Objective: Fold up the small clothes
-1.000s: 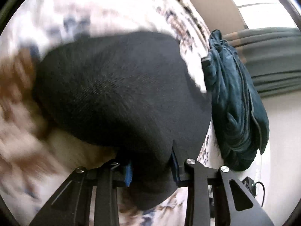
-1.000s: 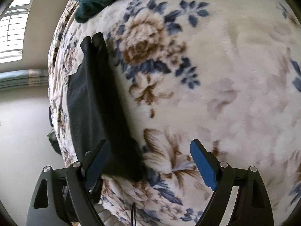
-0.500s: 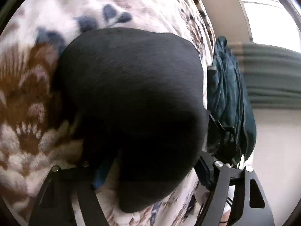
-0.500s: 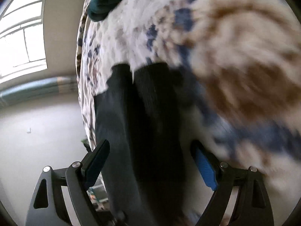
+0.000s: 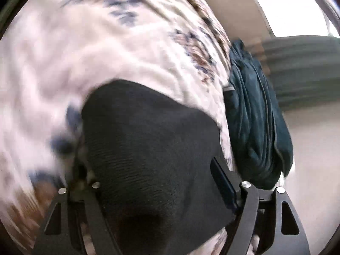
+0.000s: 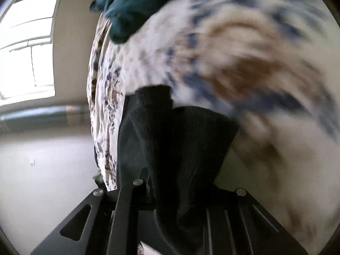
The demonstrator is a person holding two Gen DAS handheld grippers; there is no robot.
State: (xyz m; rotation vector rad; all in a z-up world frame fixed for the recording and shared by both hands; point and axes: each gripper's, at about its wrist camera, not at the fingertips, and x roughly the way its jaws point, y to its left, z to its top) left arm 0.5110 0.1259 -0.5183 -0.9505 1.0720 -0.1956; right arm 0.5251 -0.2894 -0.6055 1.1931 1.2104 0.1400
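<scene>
Your right gripper [image 6: 170, 193] jaws have just closed on the black cloth [image 6: 176, 140], while your left gripper [image 5: 153, 182] jaws let go and now stand open around it. You can likely fold it over the bed [image 5: 85, 53] next.

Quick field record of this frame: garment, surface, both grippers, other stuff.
garment: black knit cloth item, lying on the bed cover
surface: cream floral plush blanket
left gripper: jaws apart, have just eased slightly closed; black cloth between them, pads not seen pressing
right gripper: jaws have just been closing; pinched on the black cloth
other: dark teal crumpled garment at the blanket's edge
image quality: motion blur in both views
</scene>
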